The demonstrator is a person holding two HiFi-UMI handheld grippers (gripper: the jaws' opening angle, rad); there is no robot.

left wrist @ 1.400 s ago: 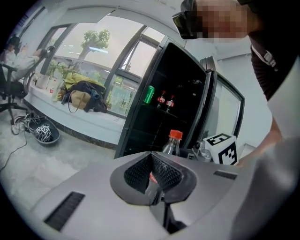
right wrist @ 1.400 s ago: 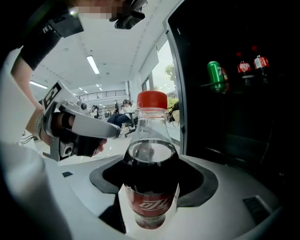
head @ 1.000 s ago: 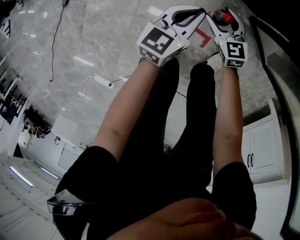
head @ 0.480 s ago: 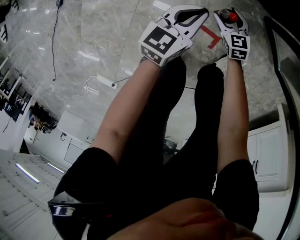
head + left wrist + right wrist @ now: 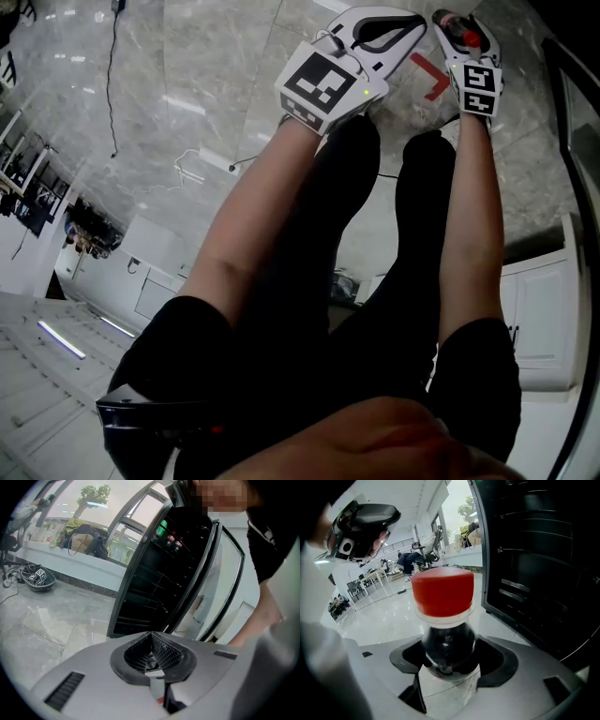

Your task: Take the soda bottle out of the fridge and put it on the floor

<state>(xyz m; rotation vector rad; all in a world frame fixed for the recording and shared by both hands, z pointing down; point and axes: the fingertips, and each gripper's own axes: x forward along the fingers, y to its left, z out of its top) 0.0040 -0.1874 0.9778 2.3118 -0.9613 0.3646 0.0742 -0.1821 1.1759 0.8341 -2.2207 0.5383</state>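
- Head view, from the bottom of the frame upward: the person's two forearms reach over dark-clad legs toward the top edge, above a glossy floor [image 5: 187,56] of pale grey veined marble tiles.
- At top centre the left gripper [image 5: 405,26] has its jaws pressed together on nothing. Its own view shows the ribbed pads [image 5: 166,649] meeting at a point.
- At top right the right gripper [image 5: 457,26] is clamped on the soda bottle [image 5: 471,40], squeezing the dark shoulder just below the red cap [image 5: 443,592].
- In the right gripper view the bottle's long axis runs from bottom to top through mid-frame, along the jaws. The label end is low and the cap end high, roughly upright against the room behind. Whether its base touches the tiles cannot be told.
- A red tape mark [image 5: 429,80] lies on the tiles just beside the right gripper.
- The fridge [image 5: 534,564] fills the right of the right gripper view, its interior dark with wire shelves. The bottle is outside it, near its open front.
- In the left gripper view the fridge door [image 5: 229,573] stands swung open to the right. Green- and red-capped bottles [image 5: 171,538] sit on an upper shelf.
- To the left of the cap the tiles run wide toward far desks [image 5: 365,581] with seated people.
- At the left of the head view lie a white power strip [image 5: 214,164] and a thin black cable [image 5: 112,84]. White cabinet doors [image 5: 539,309] stand at the right edge.
- Farthest off, at the upper left of the left gripper view, is a window ledge with bags [image 5: 84,543].
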